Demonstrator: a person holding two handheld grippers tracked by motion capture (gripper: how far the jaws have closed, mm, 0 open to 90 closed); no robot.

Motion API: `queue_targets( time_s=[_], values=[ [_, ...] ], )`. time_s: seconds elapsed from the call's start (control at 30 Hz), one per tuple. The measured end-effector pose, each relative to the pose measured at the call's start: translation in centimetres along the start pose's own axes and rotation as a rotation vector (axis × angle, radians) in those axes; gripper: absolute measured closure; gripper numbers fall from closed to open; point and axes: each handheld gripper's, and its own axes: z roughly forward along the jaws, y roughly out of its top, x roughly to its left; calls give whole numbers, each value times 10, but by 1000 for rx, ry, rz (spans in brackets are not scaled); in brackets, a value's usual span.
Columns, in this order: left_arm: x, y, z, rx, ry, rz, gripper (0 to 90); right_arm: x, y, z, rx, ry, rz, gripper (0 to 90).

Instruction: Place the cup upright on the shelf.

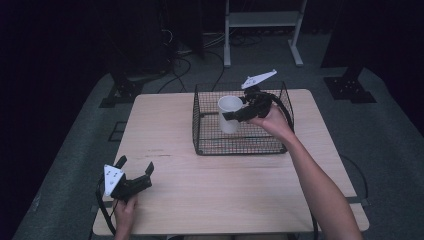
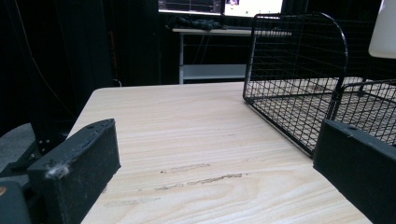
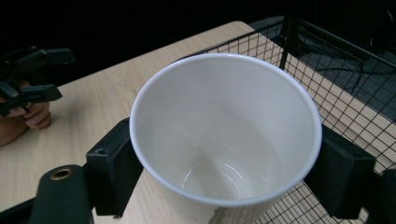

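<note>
White and empty, the cup (image 1: 229, 114) is held upright over the wire basket (image 1: 243, 145) at the far right of the pale wood surface (image 1: 220, 185), the right gripper (image 1: 239, 114) with its fingers (image 3: 109, 163) closed on the cup's sides just under the rim. The right gripper view alone looks down into the cup. The left gripper (image 1: 135, 166) sits near the near left corner, fingers (image 2: 77, 168) wide apart, holding nothing; its view shows the basket's side.
</note>
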Motion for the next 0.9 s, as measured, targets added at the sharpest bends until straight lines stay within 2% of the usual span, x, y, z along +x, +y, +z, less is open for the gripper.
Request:
queue_targets(
  time_s=[0.33, 0.5, 0.77, 0.9],
  values=[
    [0, 0, 0, 1, -2, 1, 0, -9, 4, 10, 1, -10, 13, 196],
    [0, 0, 0, 0, 1, 1, 0, -22, -3, 20, 19, -10, 40, 195],
    [0, 0, 0, 0, -1, 2, 0, -33, -9, 28, 5, -5, 79, 195],
    [0, 0, 0, 0, -2, 2, 0, -39, -13, 34, 23, 0, 94, 195]
  ],
)
